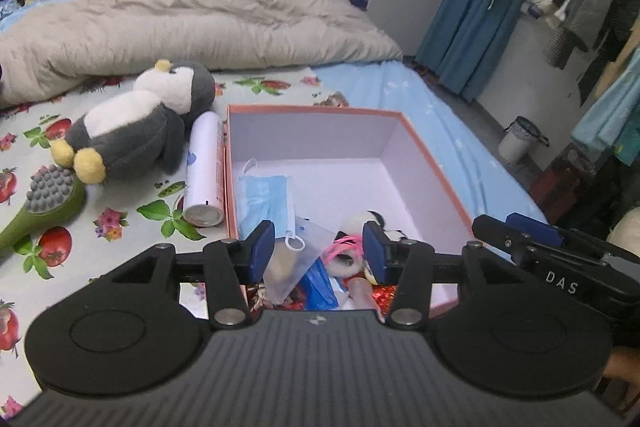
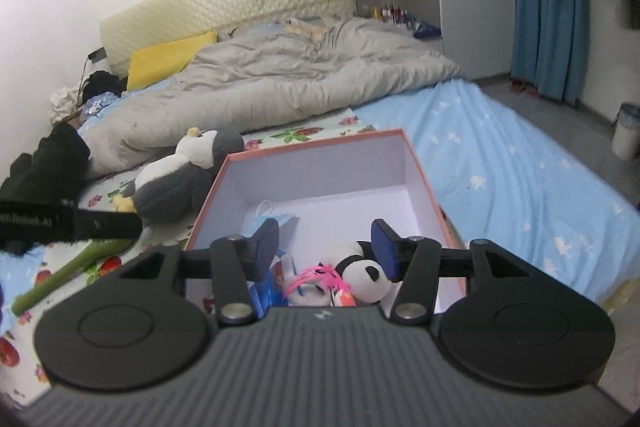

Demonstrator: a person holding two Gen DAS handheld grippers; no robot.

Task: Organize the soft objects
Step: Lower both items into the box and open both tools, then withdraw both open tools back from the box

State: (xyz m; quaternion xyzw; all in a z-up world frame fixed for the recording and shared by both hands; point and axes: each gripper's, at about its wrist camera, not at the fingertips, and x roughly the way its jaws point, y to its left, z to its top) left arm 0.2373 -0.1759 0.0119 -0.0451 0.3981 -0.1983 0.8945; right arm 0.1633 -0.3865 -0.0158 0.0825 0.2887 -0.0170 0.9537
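Both tools (image 1: 319, 247) (image 2: 325, 247) parted, empty, above the box (image 1: 312, 111).

An open pink-edged box (image 2: 316, 183) sits on a bed, holding a panda toy (image 2: 366, 277) and a blue face mask (image 2: 276, 219). The right gripper (image 2: 325, 247) hangs above the box, jaws apart and empty; a plush penguin (image 2: 180, 179) lies left of the box.

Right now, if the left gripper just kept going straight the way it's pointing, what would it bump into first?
Probably the clutter inside the open box: the left gripper hangs open above its near end, aimed down at the pink-tufted toy and the plastic bags. Depth is unclear.
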